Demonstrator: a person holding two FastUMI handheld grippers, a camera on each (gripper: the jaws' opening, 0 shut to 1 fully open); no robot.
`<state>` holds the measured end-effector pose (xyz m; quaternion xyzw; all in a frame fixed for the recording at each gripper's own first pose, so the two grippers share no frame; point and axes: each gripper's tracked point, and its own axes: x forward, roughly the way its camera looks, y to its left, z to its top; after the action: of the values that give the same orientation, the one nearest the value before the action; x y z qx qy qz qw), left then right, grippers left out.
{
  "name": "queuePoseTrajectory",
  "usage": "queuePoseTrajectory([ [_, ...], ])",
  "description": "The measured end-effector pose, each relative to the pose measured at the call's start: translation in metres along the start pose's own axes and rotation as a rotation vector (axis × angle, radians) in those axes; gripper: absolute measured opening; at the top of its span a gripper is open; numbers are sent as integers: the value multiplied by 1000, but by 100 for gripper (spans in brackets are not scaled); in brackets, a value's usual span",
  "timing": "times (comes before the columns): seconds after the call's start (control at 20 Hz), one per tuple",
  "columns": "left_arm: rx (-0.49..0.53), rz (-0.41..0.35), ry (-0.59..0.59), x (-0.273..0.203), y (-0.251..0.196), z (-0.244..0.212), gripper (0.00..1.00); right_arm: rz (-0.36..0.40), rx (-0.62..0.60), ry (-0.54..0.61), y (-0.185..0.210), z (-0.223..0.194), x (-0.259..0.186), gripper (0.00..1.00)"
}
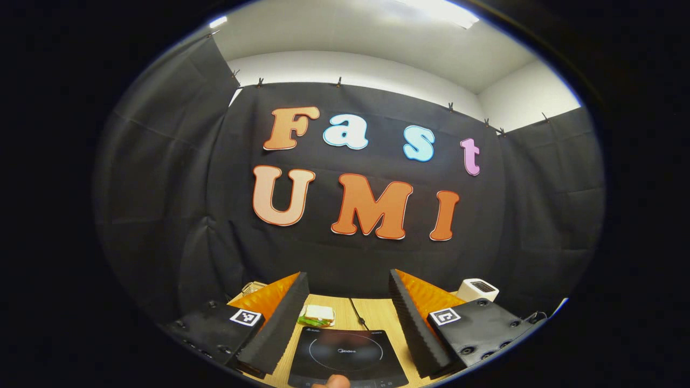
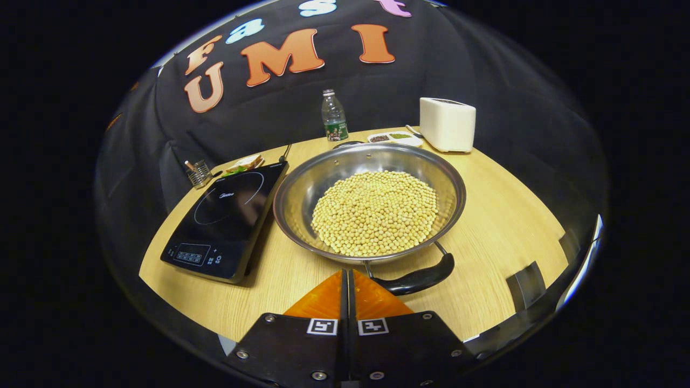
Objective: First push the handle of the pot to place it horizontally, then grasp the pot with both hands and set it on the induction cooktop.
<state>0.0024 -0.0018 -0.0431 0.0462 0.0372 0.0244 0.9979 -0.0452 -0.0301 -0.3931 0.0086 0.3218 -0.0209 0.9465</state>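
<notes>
Left gripper [image 1: 345, 318] gapes empty over the half-cropped cooktop [image 1: 345, 355]; right gripper [image 2: 348, 280] closed, empty, hiding the pot [image 2: 372, 199] handle's [image 2: 418, 277] root.

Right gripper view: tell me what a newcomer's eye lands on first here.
The steel pot heaped with pale beans sits mid-table, its handle nearest the shut right gripper. Left of the pot lies the cooktop, bare on top. In the left gripper view, the open left gripper frames that cooktop.

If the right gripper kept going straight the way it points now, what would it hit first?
Most likely the pot's black handle, just ahead of the shut right gripper and slightly to its right; beyond it the pot of beans. Depth is uncertain.
</notes>
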Motion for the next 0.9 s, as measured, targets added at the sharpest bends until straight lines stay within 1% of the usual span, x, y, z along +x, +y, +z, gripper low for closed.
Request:
queuePoseTrajectory([
  [0.3, 3, 20, -9, 0, 2, 3, 98, -58, -19, 13, -26, 4, 7, 0],
  [0.6, 12, 33, -12, 4, 2, 4, 98, -89, -19, 31, -42, 6, 18, 0],
  [0.9, 3, 34, -12, 7, -1, 6, 98, -151, -21, 32, -75, 18, 28, 0],
])
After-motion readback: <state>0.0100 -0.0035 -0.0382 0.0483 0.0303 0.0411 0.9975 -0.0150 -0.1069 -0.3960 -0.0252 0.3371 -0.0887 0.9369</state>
